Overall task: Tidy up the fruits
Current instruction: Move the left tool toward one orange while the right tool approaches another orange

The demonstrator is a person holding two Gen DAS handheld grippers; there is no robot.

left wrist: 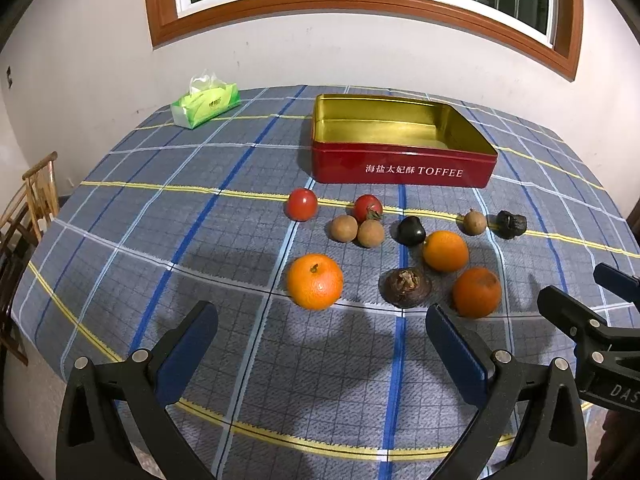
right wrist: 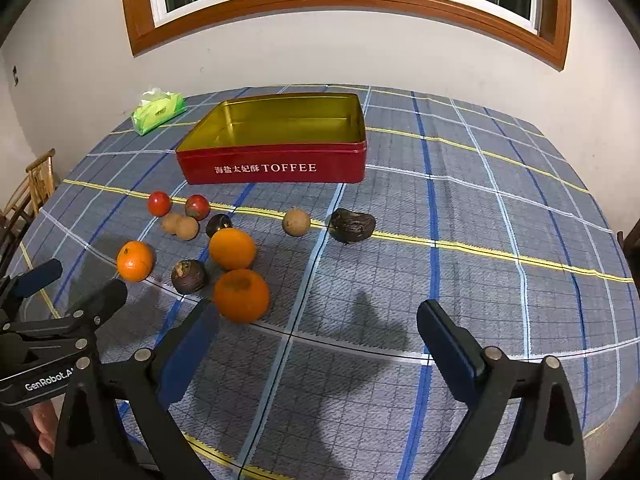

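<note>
Round glossy oranges [left wrist: 315, 281] near rectangular metal tin [left wrist: 404, 168].

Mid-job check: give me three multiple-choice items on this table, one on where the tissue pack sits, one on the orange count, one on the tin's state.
1. Where is the tissue pack?
A. Inside the tin
B. On the tablecloth, left of the tin
C. Among the fruits

2. How many oranges lie on the cloth?
A. One
B. Three
C. Five

3. The toffee tin is:
A. Open and empty
B. Lidded
C. Full of fruit

Answers:
1 B, the pack sits apart near the far left edge.
2 B, orange, orange, orange.
3 A, its bare gold floor shows, no lid.
</note>
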